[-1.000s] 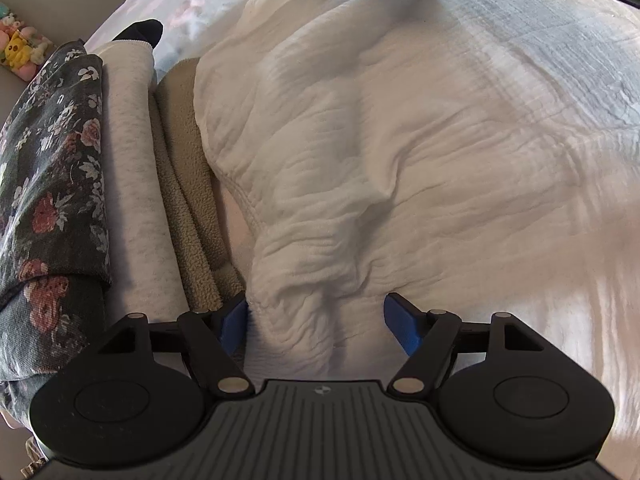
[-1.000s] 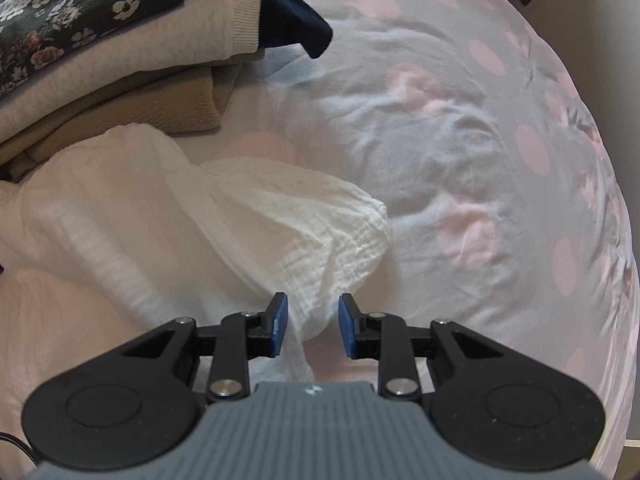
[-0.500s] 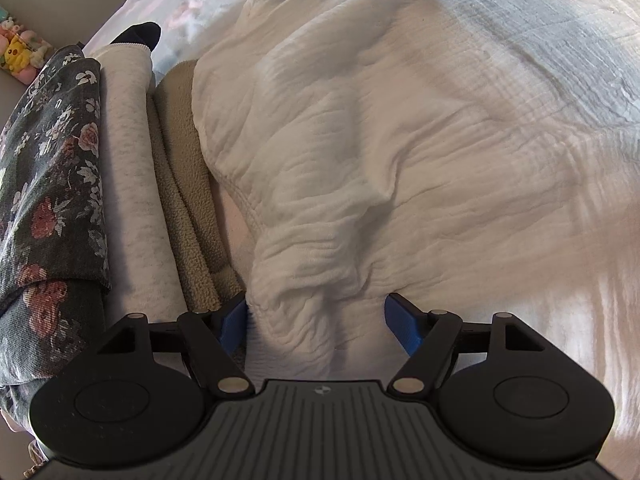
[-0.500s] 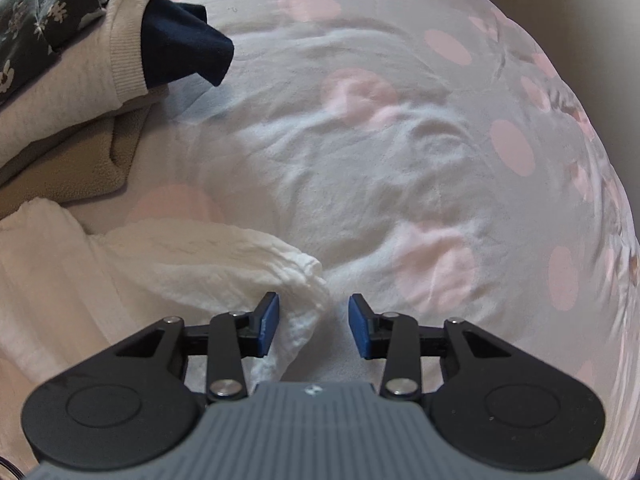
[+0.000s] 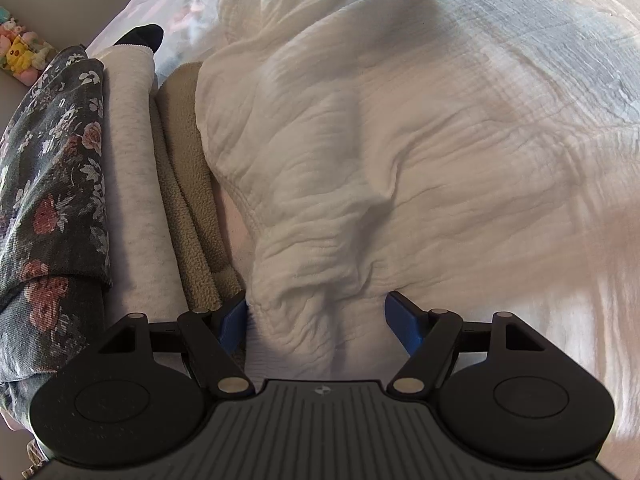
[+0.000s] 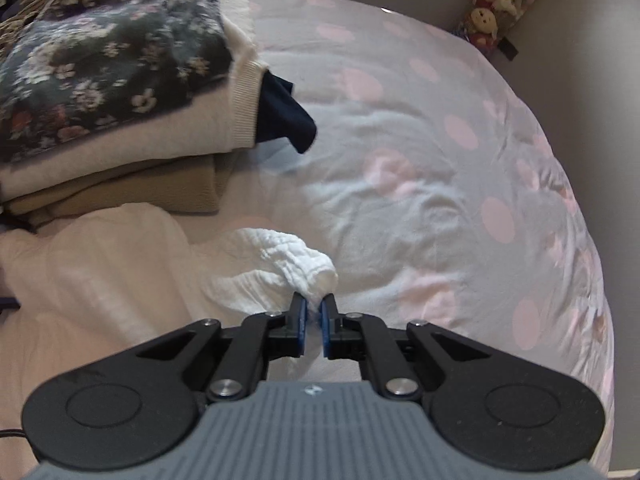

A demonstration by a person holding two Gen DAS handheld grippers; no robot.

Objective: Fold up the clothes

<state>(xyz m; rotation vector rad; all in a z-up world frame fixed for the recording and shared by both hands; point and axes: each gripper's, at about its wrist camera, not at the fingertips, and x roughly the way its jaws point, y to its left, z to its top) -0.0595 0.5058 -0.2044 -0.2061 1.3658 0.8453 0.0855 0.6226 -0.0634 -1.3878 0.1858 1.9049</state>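
While the left hand-held gripper [image 5: 316,318] stands wide apart over the white garment [image 5: 400,152], the right hand-held gripper [image 6: 314,307] is closing, pinching its corner at twelve o'clock.

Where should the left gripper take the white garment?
Take the bunched hem of the white garment lying between the open left gripper pads, coming straight down from above: that ridge stands up from the bed. The right gripper is closing on the far corner.

Both wrist views look steeply down, close, sharing the white garment [image 5: 400,152].
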